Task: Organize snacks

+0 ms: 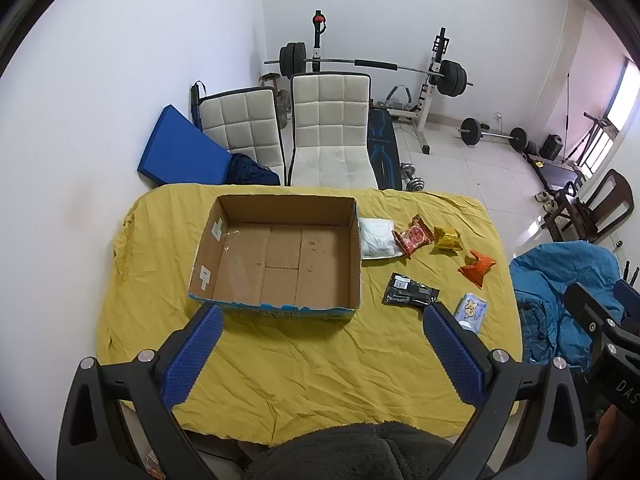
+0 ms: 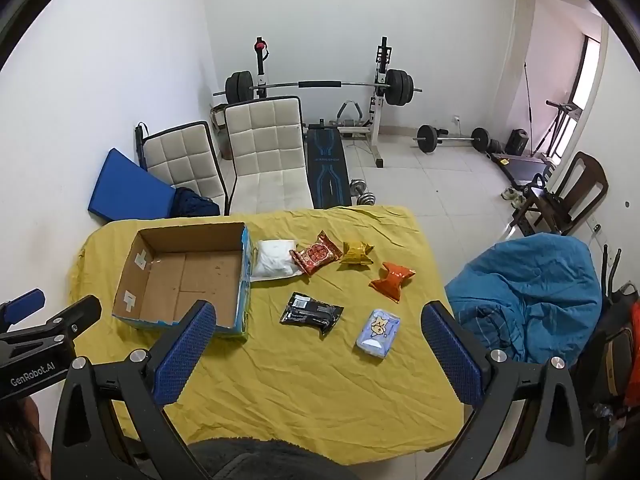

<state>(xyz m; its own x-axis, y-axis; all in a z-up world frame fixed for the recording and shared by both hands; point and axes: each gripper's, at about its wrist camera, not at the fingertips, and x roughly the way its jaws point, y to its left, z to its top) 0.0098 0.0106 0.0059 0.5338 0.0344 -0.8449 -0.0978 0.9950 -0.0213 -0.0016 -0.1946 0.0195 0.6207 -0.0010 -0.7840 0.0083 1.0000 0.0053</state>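
I've got both grippers spread wide and holding nothing: left gripper [image 1: 320, 344] above the near edge of the cardboard box [image 1: 280, 256], right gripper [image 2: 320, 344] over bare yellow cloth [image 2: 304, 392]. Box empty; white [image 2: 274, 262], red [image 2: 317, 257], gold [image 2: 356, 254], orange [image 2: 393, 280], black [image 2: 311, 312] and light-blue [image 2: 378, 332] snack packs lie right of it.

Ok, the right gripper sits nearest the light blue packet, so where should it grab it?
Probably across the light blue packet at its narrow middle, coming down from above with the right gripper: it lies flat on the cloth, apart from the others, both long sides clear.
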